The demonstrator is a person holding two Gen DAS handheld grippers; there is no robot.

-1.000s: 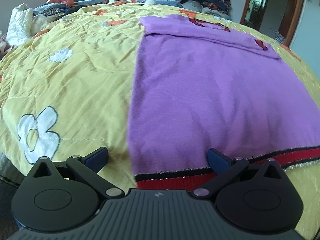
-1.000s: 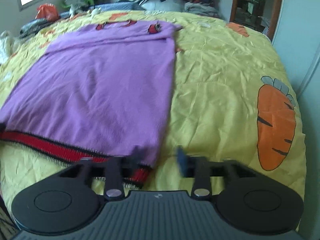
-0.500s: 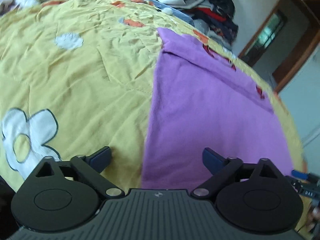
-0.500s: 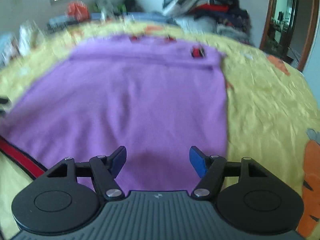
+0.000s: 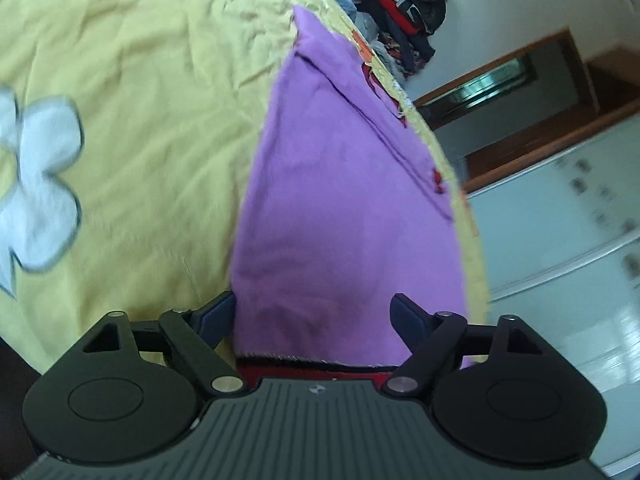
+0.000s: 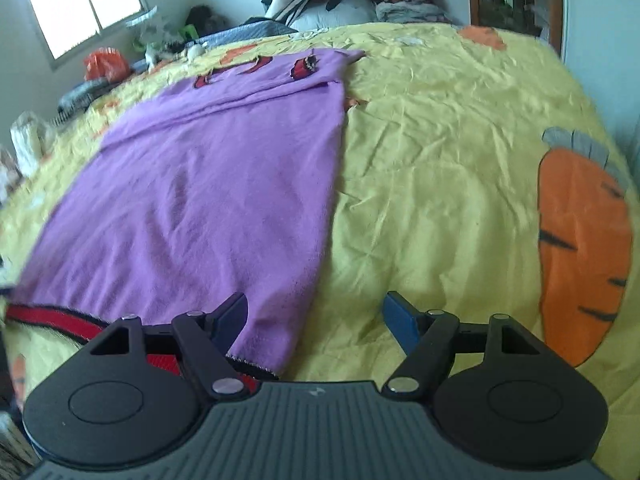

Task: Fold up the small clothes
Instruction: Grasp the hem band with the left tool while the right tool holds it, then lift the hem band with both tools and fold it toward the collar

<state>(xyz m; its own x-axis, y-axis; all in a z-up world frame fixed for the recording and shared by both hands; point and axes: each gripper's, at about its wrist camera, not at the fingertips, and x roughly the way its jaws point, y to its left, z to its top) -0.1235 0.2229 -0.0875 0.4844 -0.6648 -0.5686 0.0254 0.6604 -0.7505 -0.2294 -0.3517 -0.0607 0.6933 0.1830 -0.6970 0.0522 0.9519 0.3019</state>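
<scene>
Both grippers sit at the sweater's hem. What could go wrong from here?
1. The left gripper, jaws closing, straddles the sweater's left edge and may pinch the bedsheet too.
2. The right gripper, jaws opening, has only the sweater's right corner between them; a grab could slip off, folding it crooked.

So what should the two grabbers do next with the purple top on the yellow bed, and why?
Probably lower both onto the red-banded hem corners and pinch. The purple knitted top lies flat on the yellow bedspread. The left gripper, jaws closing, and the right gripper, jaws opening, each straddle a near corner, gripping nothing yet.
</scene>
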